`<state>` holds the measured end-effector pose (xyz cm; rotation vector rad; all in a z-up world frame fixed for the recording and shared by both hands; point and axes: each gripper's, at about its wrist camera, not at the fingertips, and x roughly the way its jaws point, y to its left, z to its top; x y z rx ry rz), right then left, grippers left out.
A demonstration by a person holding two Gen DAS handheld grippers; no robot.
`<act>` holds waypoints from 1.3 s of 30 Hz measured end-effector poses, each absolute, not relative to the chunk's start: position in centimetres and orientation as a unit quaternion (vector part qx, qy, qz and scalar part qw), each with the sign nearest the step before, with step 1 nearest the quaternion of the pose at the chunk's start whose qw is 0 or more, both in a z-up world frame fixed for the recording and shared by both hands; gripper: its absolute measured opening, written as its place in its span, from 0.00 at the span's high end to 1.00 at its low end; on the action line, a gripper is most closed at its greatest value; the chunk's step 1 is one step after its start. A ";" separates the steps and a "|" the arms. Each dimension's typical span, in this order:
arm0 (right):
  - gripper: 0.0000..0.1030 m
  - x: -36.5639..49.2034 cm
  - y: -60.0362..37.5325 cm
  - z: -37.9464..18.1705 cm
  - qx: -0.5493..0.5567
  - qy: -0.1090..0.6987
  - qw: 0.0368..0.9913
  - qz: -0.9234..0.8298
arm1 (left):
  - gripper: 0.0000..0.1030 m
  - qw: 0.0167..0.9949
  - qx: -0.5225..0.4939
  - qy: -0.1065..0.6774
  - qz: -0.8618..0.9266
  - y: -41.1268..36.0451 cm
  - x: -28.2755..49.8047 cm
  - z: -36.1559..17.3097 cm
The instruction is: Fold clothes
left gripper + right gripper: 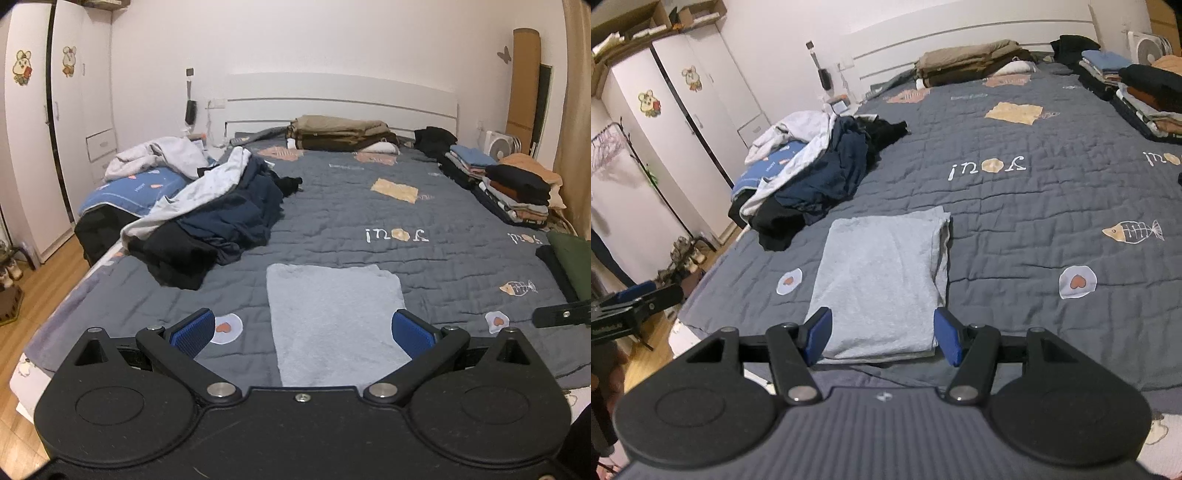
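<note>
Grey garment (882, 280) folded into a neat rectangle near the bed (1015, 199) foot; folded stacks (517, 192) at 2 o'clock; loose heap (221, 214) at 10 o'clock left unfolded; left gripper (303, 332) and right gripper (882, 336) fingers wide, holding nothing.

Left gripper (303, 334): matte black housing, two round raised discs, triangular cut-outs at the outer corners, silver pivot bolts, one small centre screw. Fingers (192, 332) carry ribbed blue pads. Right gripper (882, 338): same build, but grey ridged top plate; blue pads (820, 334).
</note>
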<state>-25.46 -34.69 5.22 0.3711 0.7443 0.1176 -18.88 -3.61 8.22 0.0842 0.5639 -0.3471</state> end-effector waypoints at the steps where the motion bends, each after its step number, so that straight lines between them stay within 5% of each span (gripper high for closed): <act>1: 0.42 -25.7 -34.8 5.3 0.183 0.360 0.913 0.056 | 0.00 0.945 0.038 0.276 -0.171 -3.3 -18.8 8.4; 27: 0.41 -29.8 -37.2 6.8 0.188 0.334 0.923 0.023 | 0.00 0.937 0.054 0.276 -0.209 -5.8 -14.8 5.0; 39: 0.40 -25.1 -40.0 2.5 0.234 0.351 0.906 0.039 | 0.00 0.927 0.024 0.314 -0.205 -6.5 -9.0 2.9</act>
